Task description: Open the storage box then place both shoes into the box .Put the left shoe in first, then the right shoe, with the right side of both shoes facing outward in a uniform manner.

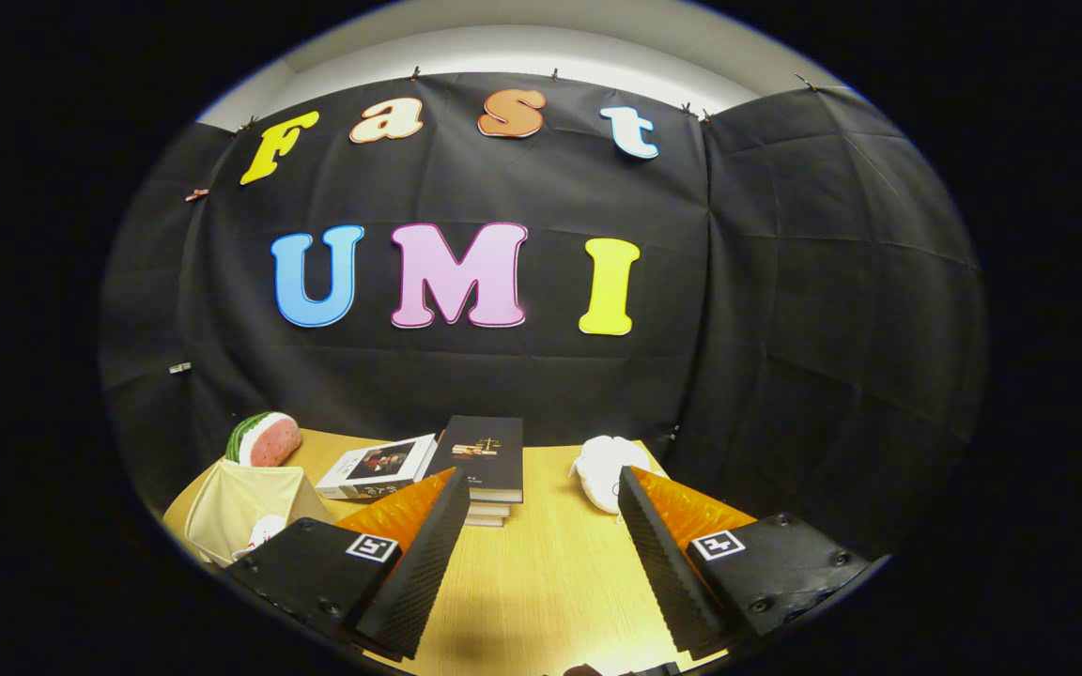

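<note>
Storage box [245, 502], fabric w/ open top, sits on the worktop [541, 582] left of and beyond my fingers [541, 554], something pale inside, can't tell what. One white shoe [605, 469] lies past the right finger, long axis roughly running away from me; toe direction unclear. Fingers wide apart, empty, held high, prob. to survey before approach.

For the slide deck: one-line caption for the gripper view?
Open gripper above wooden table, nothing between its fingers; books, white shoe, fabric box beyond.
</note>
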The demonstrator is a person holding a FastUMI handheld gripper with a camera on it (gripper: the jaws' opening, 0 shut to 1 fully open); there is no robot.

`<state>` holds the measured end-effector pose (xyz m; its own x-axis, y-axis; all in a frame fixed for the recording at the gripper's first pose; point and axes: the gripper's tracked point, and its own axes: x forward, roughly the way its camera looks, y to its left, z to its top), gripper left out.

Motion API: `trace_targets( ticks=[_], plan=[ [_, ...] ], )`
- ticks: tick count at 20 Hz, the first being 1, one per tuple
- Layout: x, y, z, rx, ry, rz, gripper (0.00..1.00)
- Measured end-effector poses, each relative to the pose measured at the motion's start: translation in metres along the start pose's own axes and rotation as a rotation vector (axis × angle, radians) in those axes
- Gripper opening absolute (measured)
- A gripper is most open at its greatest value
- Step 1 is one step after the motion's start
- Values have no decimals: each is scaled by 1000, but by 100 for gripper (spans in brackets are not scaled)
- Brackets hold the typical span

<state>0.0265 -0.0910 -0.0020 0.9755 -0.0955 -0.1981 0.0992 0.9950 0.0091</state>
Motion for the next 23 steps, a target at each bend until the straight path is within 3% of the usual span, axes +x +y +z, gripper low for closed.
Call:
trace_targets(
  ticks=[5, 8, 11, 15, 23],
  plan=[
    [-23, 9, 13, -10, -28, -93, 97],
    [-29, 13, 22, -19, -55, -88, 97],
    [-23, 6, 21, -4, -62, -60, 97],
    [-4, -10, 6, -1, -38, 36, 97],
    [39, -94, -3, 47, -67, 147, 98]
  ],
)
